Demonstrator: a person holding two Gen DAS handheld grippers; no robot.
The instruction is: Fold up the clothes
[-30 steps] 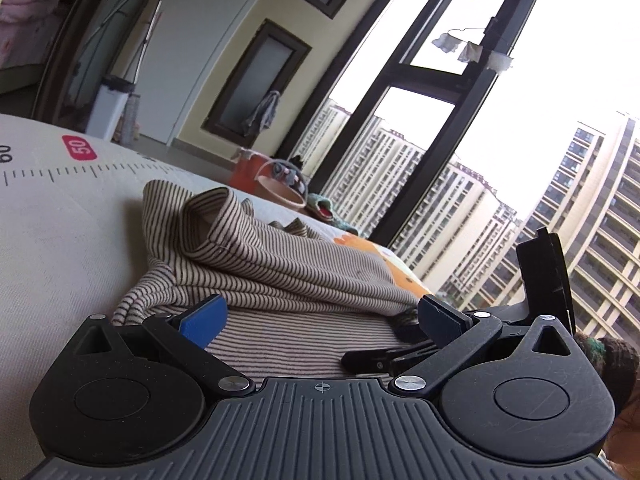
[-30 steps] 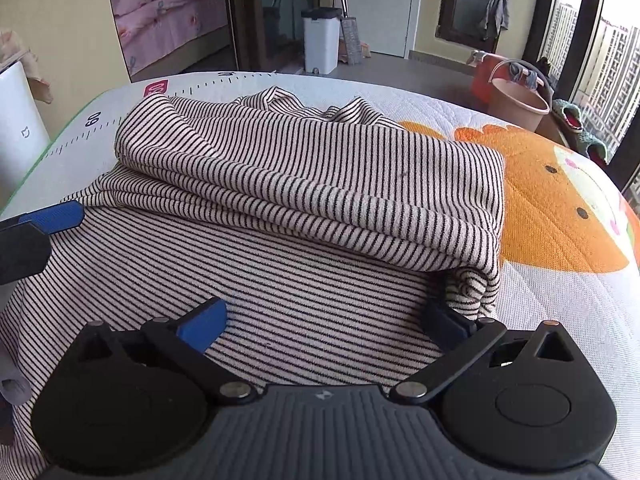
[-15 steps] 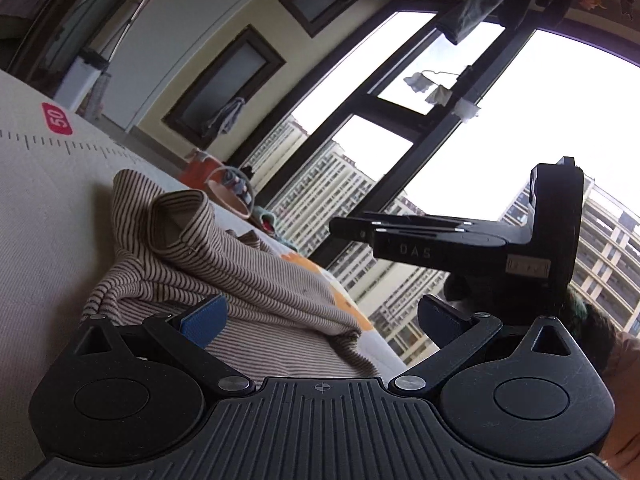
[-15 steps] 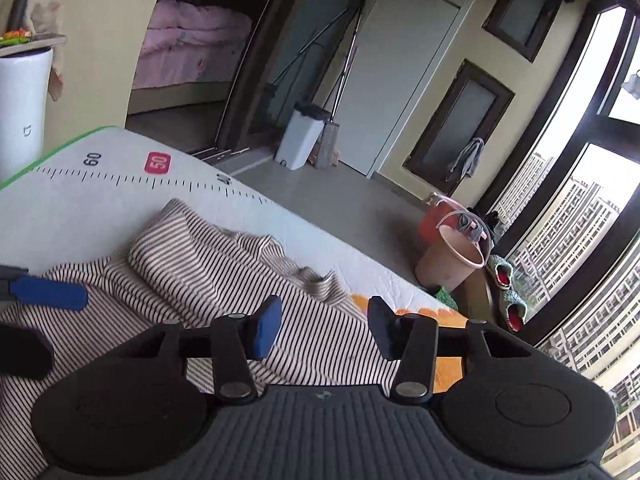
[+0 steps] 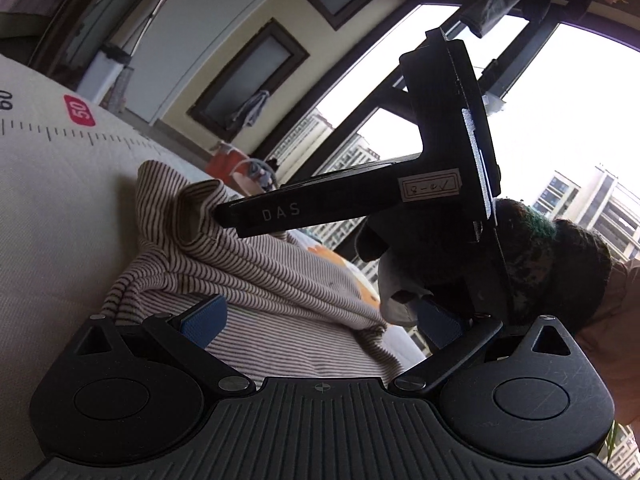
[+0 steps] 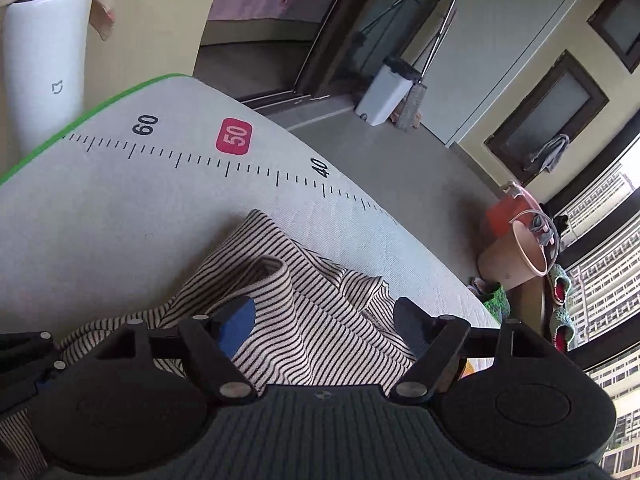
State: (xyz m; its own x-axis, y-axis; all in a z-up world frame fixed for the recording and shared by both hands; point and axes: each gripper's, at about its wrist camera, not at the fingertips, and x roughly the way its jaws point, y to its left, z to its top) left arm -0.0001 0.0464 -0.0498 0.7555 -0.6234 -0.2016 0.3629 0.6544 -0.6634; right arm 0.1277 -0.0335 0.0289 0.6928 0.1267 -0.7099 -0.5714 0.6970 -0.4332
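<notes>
A brown-and-white striped garment (image 6: 320, 320) lies loosely folded on a white mat (image 6: 120, 208) printed with a ruler scale. My right gripper (image 6: 324, 320) hangs above the garment's raised far fold (image 6: 272, 276). Its jaws are opening and its pads press on nothing. In the left wrist view the right gripper (image 5: 248, 220) shows side-on, its tips by that same fold (image 5: 180, 216), held by a gloved hand (image 5: 560, 264). My left gripper (image 5: 320, 316) rests low at the garment's (image 5: 280, 280) near edge, open, with cloth lying between its blue pads (image 5: 204, 316).
The mat's green edge (image 6: 80, 112) runs at the far left. On the floor beyond stand a white cylinder (image 6: 44, 76), a white bin (image 6: 388, 92) and a pink bucket (image 6: 520, 248). Tall windows (image 5: 560, 120) rise at the right.
My right gripper left the garment's near right corner, rose and swung over to the far fold while rolling. Its jaws narrowed, then widened again. The left gripper barely moved.
</notes>
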